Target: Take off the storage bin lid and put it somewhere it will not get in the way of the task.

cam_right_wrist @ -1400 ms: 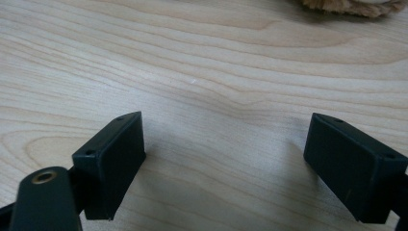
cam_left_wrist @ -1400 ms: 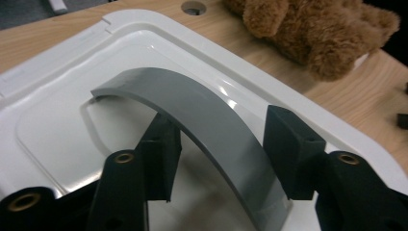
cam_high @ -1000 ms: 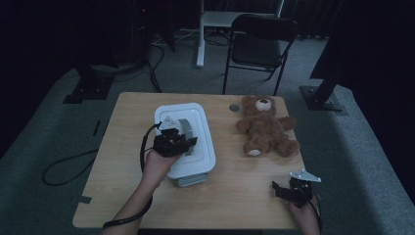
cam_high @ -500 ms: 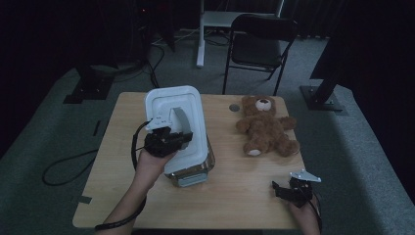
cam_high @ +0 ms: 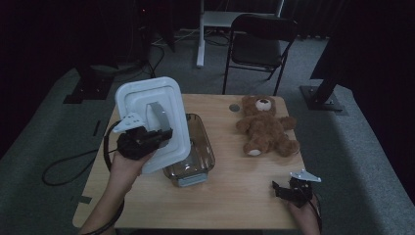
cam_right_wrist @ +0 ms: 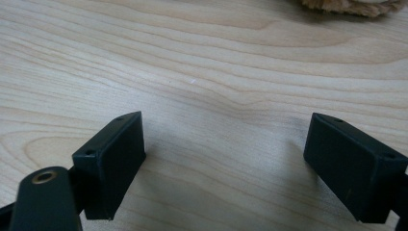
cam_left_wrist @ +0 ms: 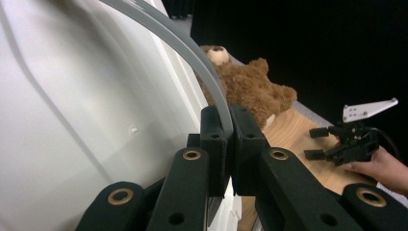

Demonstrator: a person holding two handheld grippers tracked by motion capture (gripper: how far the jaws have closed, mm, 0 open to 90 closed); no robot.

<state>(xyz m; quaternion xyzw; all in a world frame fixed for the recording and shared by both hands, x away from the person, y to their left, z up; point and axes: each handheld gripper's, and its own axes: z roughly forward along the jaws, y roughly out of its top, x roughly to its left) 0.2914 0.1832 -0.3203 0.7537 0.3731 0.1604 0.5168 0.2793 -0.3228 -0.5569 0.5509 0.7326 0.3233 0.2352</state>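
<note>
The white rectangular plastic lid (cam_high: 151, 120) is standing tilted above the clear plastic container (cam_high: 195, 156), left of table centre. The left gripper (cam_high: 164, 137) is clamping its grey handle (cam_left_wrist: 190, 53). At 5 o'clock, the right gripper (cam_high: 280, 188) is resting wide open, holding nothing.

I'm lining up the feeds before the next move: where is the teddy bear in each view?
High view: the teddy bear lies on the far right part of the table, right of the clear tub.
Left gripper view: upper middle, just past the white lid's grey handle.
Right gripper view: a strip of brown fur at the top right edge.
Shared landmark: the light wooden tabletop.
</note>
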